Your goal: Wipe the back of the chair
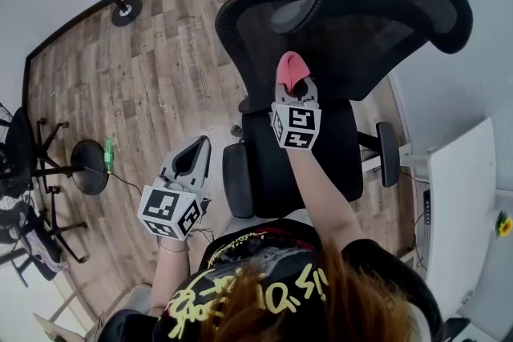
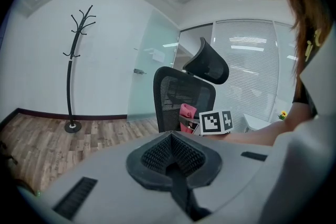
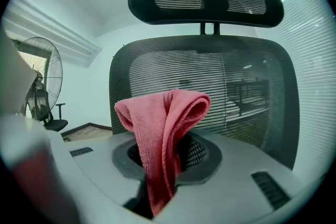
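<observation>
Clamping pink cloth (image 3: 163, 128), right gripper (image 1: 293, 86) faces backrest (image 3: 247, 92); headrest (image 3: 205, 0) above.

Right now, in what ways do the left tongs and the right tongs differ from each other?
The right tongs are shut on a pink cloth; the left tongs are shut with nothing between them. The right tongs are held up close to the chair's mesh backrest; the left tongs are lower, off to the side of the chair, over the wooden floor. Both have the same grey body.
</observation>
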Available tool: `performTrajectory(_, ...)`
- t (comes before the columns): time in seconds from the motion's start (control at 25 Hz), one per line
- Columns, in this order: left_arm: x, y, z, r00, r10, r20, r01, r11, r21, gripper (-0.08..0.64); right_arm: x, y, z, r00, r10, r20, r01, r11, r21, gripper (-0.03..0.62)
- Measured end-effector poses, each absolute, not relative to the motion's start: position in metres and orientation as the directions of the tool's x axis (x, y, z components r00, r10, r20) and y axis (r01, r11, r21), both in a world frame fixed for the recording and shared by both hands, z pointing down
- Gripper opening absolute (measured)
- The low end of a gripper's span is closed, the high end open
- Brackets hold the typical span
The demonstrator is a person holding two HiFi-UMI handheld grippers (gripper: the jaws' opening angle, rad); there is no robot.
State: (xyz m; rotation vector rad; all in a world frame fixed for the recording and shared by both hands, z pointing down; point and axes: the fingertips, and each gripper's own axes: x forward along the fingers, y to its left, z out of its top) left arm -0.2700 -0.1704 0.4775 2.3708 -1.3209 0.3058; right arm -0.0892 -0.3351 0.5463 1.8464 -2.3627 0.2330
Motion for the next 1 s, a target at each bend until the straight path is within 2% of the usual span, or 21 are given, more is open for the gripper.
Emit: performTrajectory(1.0, -0.285, -0.167, 0.477, 0.510, -0.769, 0.386, -0.860, -0.451, 0.238, -0.006, -0.160, -0.324, 0.554, -0.359, -0.907, 0.220, -0.933, 0.354, -0.062, 0.074)
